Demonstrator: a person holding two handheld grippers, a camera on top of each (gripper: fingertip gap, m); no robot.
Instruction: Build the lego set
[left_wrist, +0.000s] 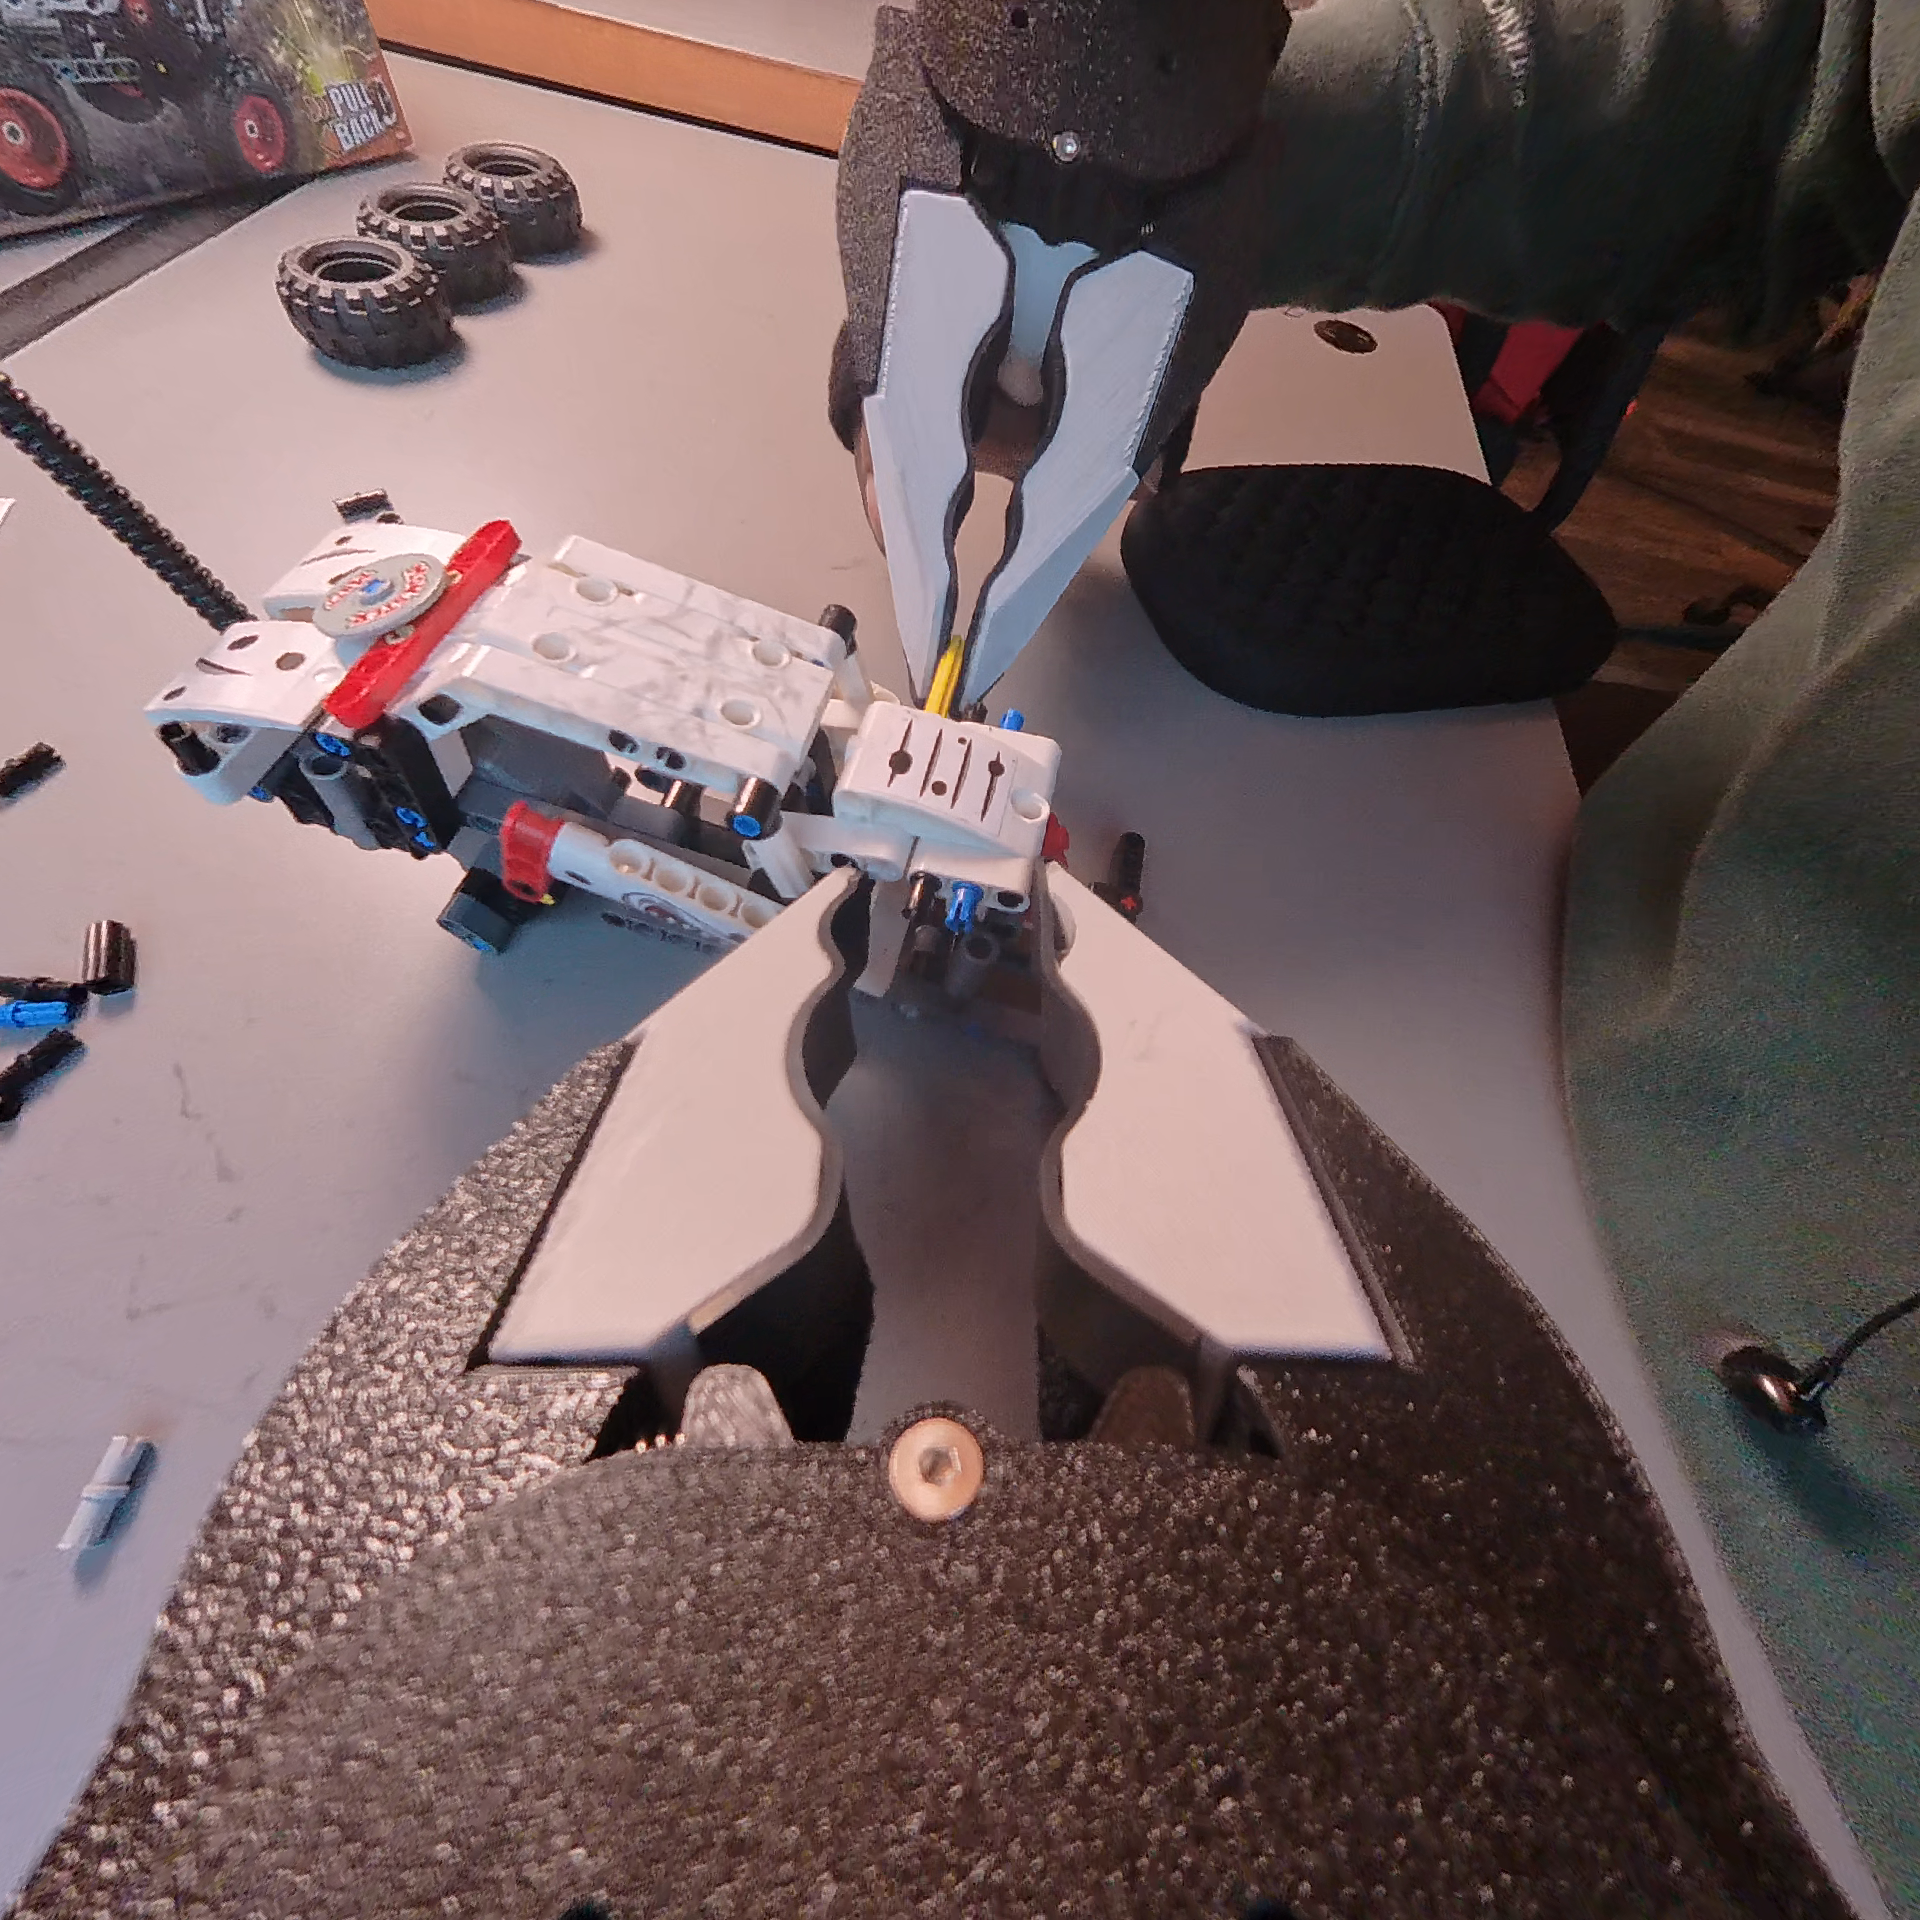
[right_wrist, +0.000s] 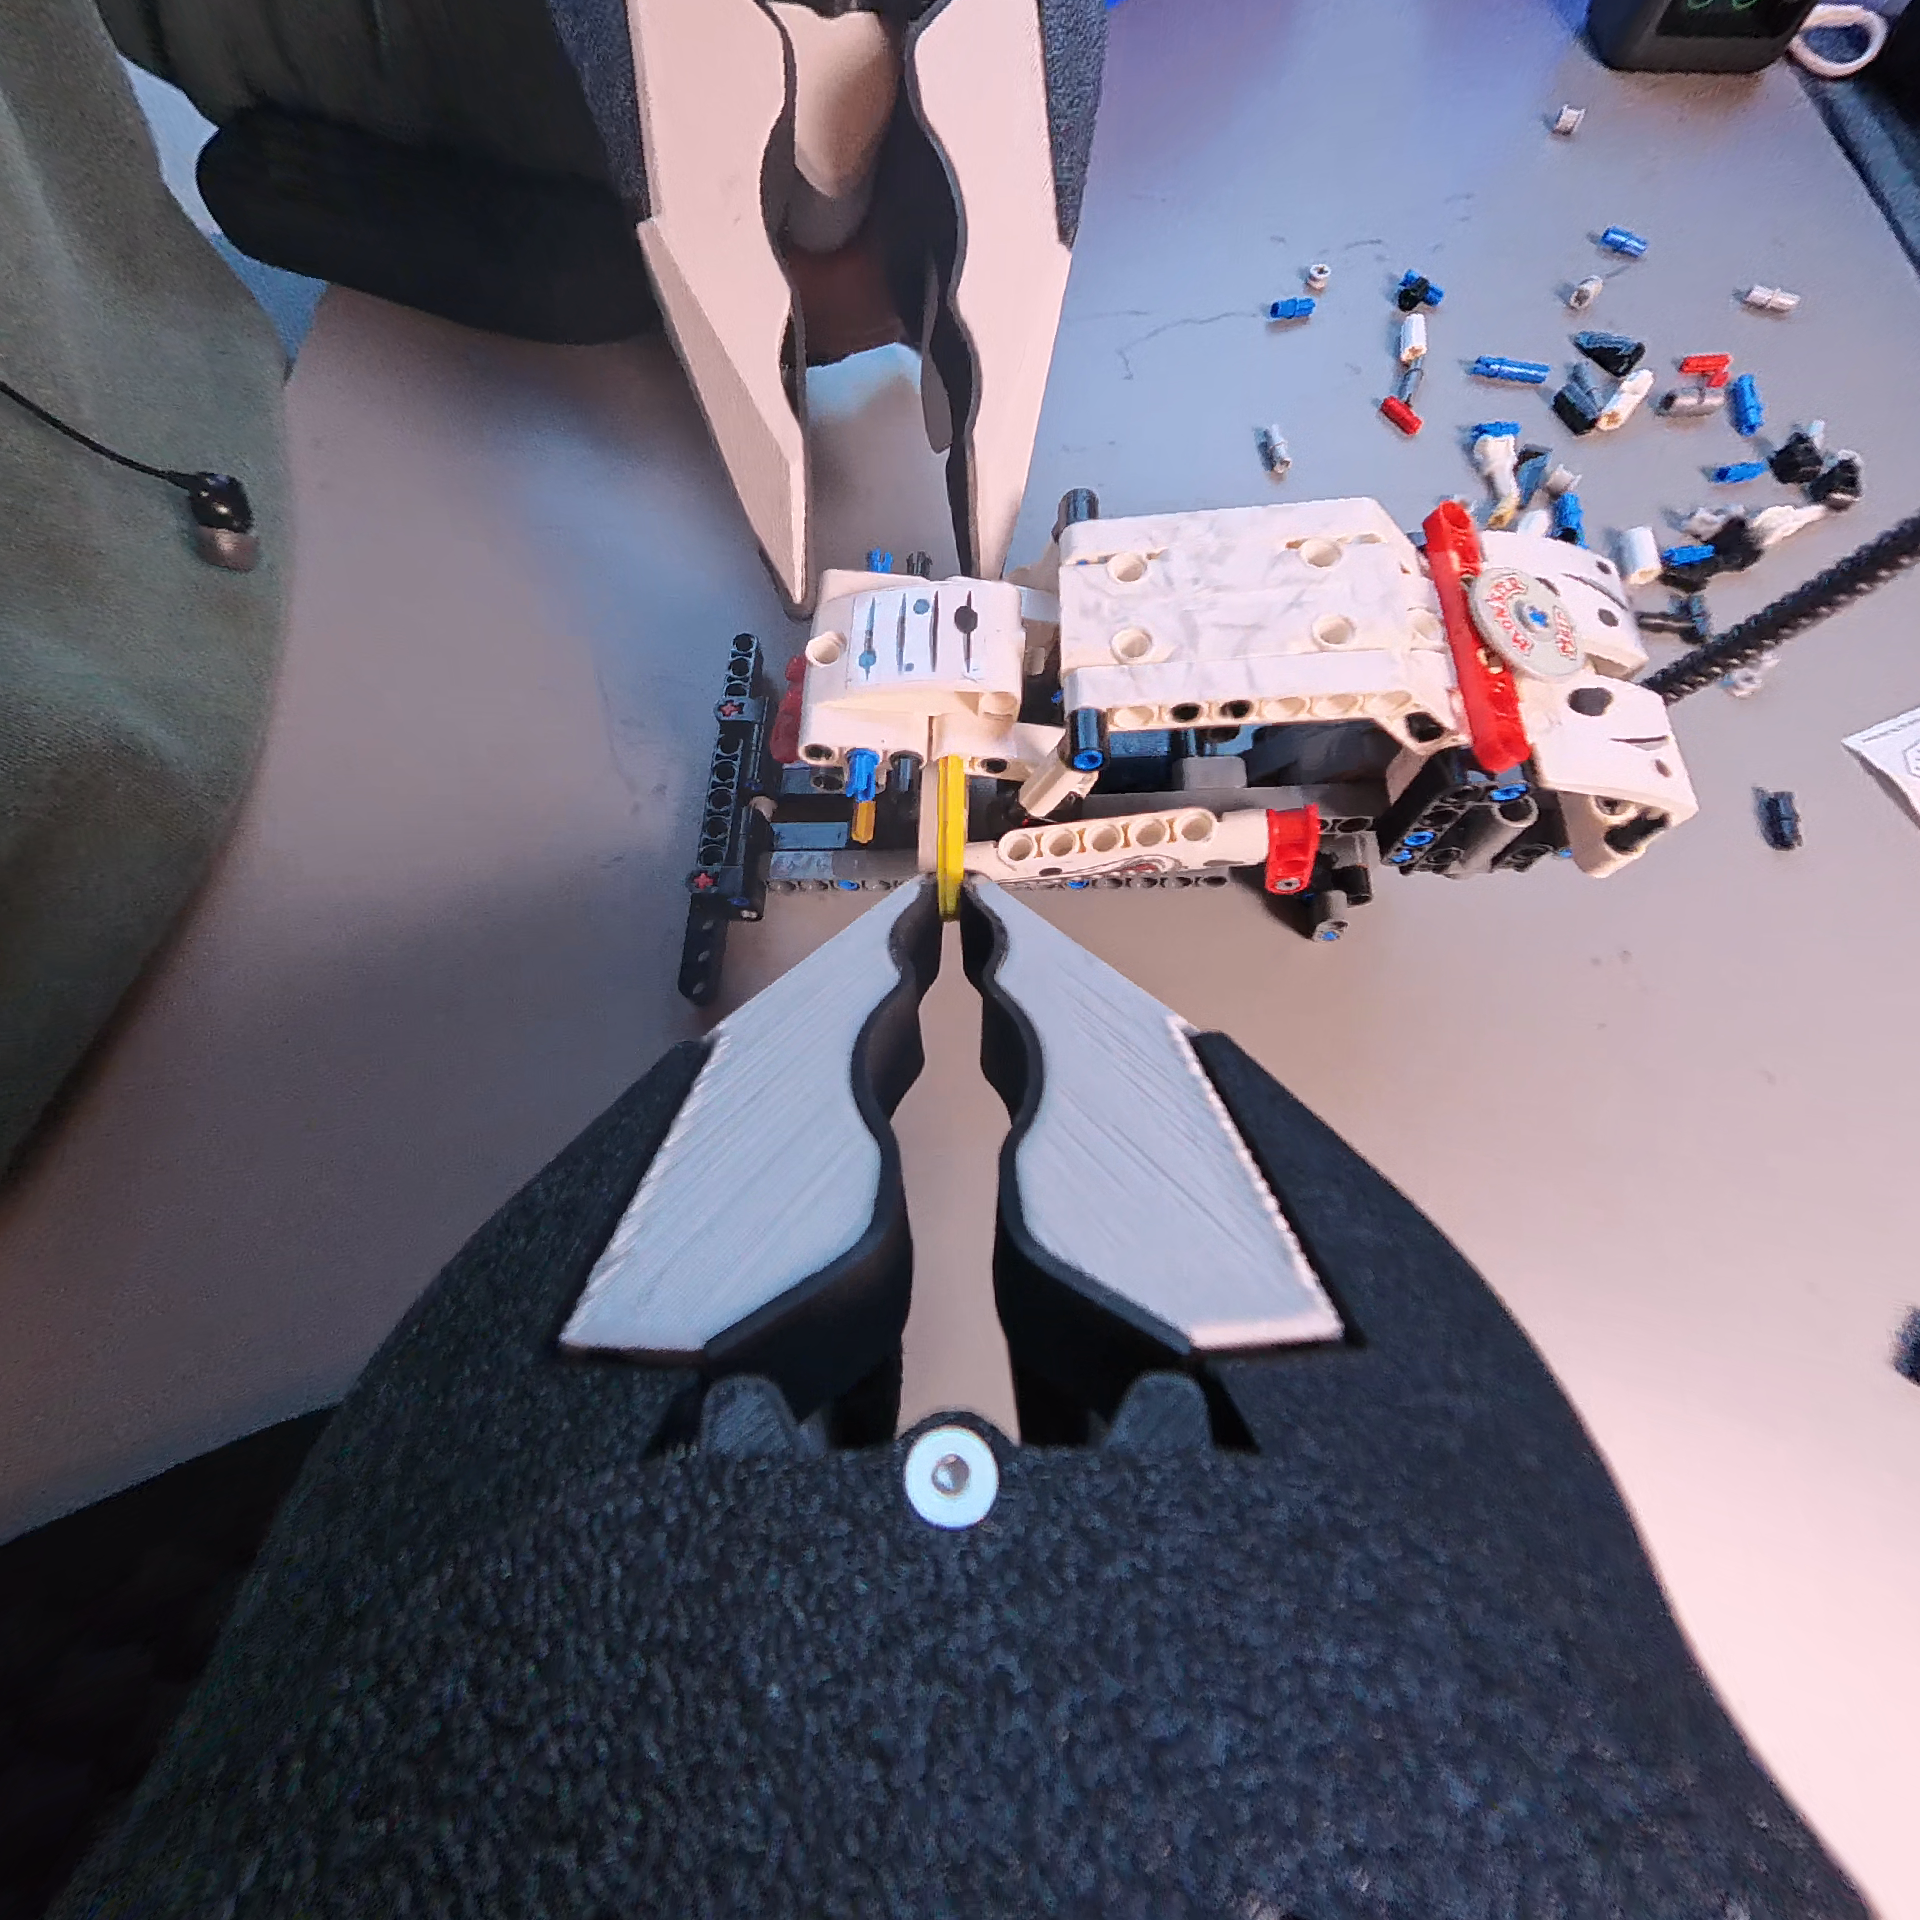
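A white, red and black lego truck body (left_wrist: 623, 665) lies on the grey table (left_wrist: 623, 364); it also shows in the right wrist view (right_wrist: 1236, 613). My left gripper (left_wrist: 951, 883) is shut on the truck's white slotted end block (left_wrist: 951, 774), one finger on each side; it comes in from the top of the right wrist view (right_wrist: 888, 582). My right gripper (right_wrist: 945, 899) is shut on a thin yellow axle (right_wrist: 950, 821) that stands against the truck's side below that block. In the left wrist view the right gripper (left_wrist: 951, 696) comes down from above with the axle (left_wrist: 945, 665).
Three black tyres (left_wrist: 426, 244) and the set's box (left_wrist: 156, 94) lie at the far left. Loose pins (right_wrist: 1610, 416) are scattered beyond the truck. A black ribbed hose (right_wrist: 1787, 613) runs past its front. A black holed beam (right_wrist: 727, 790) lies at its rear. A green sleeve (left_wrist: 1714, 935) is close by. Tip to tip, the grippers are about 6 centimetres apart.
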